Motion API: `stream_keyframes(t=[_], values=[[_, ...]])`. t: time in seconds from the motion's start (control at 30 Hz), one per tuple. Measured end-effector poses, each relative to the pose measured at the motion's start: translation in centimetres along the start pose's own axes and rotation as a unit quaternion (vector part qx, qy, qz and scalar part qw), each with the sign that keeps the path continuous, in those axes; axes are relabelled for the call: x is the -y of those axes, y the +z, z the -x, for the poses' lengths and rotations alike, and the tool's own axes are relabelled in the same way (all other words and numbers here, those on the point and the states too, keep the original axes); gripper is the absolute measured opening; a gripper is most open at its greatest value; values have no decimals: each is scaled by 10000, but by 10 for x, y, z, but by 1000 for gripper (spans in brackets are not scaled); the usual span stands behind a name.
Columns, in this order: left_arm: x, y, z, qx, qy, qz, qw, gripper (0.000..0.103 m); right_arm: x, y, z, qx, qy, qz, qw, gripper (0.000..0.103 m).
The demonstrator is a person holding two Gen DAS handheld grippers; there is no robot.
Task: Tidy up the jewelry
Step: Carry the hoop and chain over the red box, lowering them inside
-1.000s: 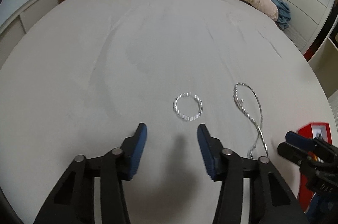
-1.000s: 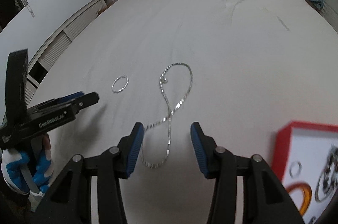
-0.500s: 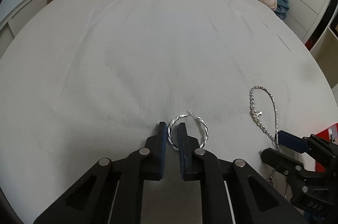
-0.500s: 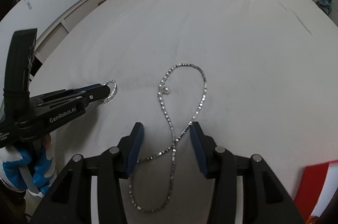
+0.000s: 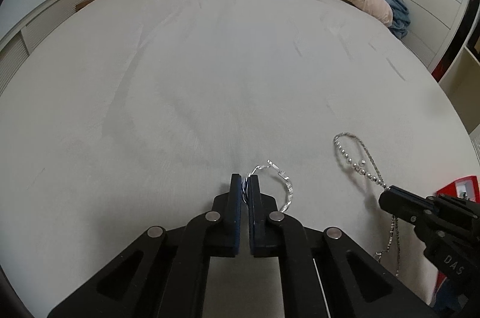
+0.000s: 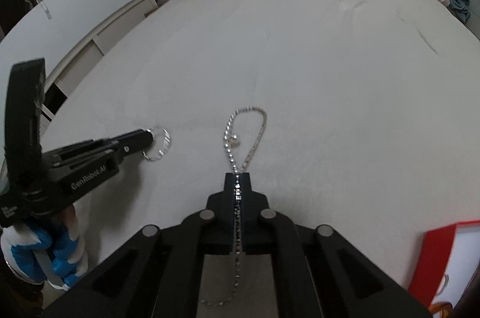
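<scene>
- Both of your grippers have just closed: a second ago each stood open above its piece, and now each pinches one.
- Your left gripper is clamped on the near-left edge of the twisted silver hoop, most of which sticks out to the right of the pads.
- Your right gripper is clamped where the necklace crosses itself; its loop lies beyond the tips and its tail trails back toward you.
- That likely means both pieces are ready to lift toward the red box at the near right.
- Count on the bed sheet: one hoop, one necklace, one box, two grippers.
</scene>
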State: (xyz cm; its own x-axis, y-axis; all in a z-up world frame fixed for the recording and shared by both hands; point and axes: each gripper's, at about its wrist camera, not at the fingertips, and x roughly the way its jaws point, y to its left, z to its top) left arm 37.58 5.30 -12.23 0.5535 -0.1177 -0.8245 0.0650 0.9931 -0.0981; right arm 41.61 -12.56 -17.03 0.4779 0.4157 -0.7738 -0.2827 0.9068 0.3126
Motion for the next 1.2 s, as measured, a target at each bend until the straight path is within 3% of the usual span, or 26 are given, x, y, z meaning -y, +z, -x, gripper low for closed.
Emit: stream_keyframes(t=[0.27,0.6,0.87,1.2], values=[[4,-3,54,268,-26,30,9996,3,-18,7,60,357,88,-8,9993,2],[29,-13,135,679,-24,-132,9976,3,-31,-5,172,964,-95,27,9953,2],[83,-24,188,1034,-319,-430,9932,3,-22,-29,252,1421,-402,22,9890,2],[176,-32,213,1228,-703,-1016,9847,3,24,-68,327,1793,-765,-243,9805,2]])
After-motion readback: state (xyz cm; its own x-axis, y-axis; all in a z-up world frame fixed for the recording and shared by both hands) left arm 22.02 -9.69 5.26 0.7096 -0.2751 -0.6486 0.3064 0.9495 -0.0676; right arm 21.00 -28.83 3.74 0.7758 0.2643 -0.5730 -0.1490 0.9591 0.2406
